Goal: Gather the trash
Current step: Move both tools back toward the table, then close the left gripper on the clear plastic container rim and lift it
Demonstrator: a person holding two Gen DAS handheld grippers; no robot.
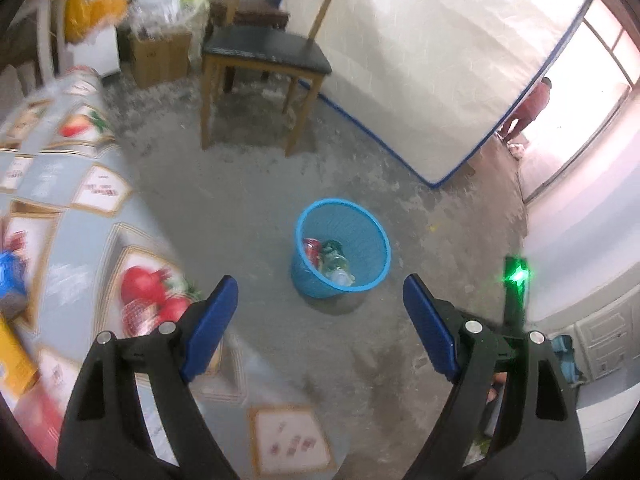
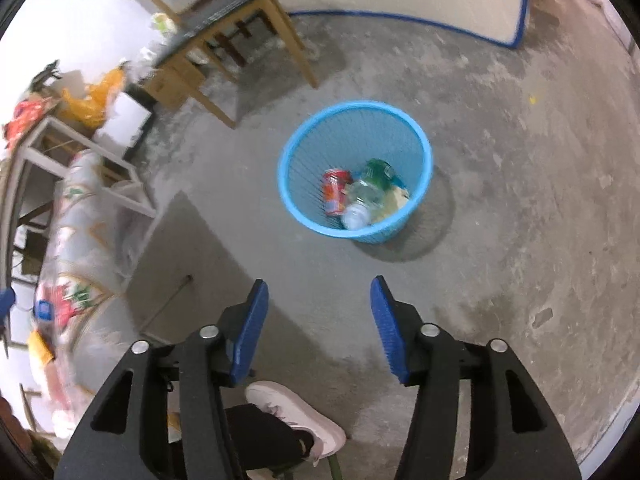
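Note:
A blue mesh waste basket (image 1: 370, 236) stands on the concrete floor; it also shows in the right wrist view (image 2: 420, 148). Inside lie a red can (image 2: 335, 196), a clear plastic bottle (image 2: 360, 204) and a green-topped bottle (image 2: 376, 170). My left gripper (image 1: 320, 296) is open and empty, above the floor just short of the basket. My right gripper (image 2: 318, 300) is open and empty, above the floor on the near side of the basket.
A table with a fruit-print cloth (image 1: 60, 200) lies at the left, with a blue packet (image 1: 10, 276) and a yellow box (image 1: 12, 360) on it. A wooden chair (image 1: 264, 56) and a leaning mattress (image 1: 440, 60) stand behind the basket. The person's white shoe (image 2: 296, 412) is below my right gripper.

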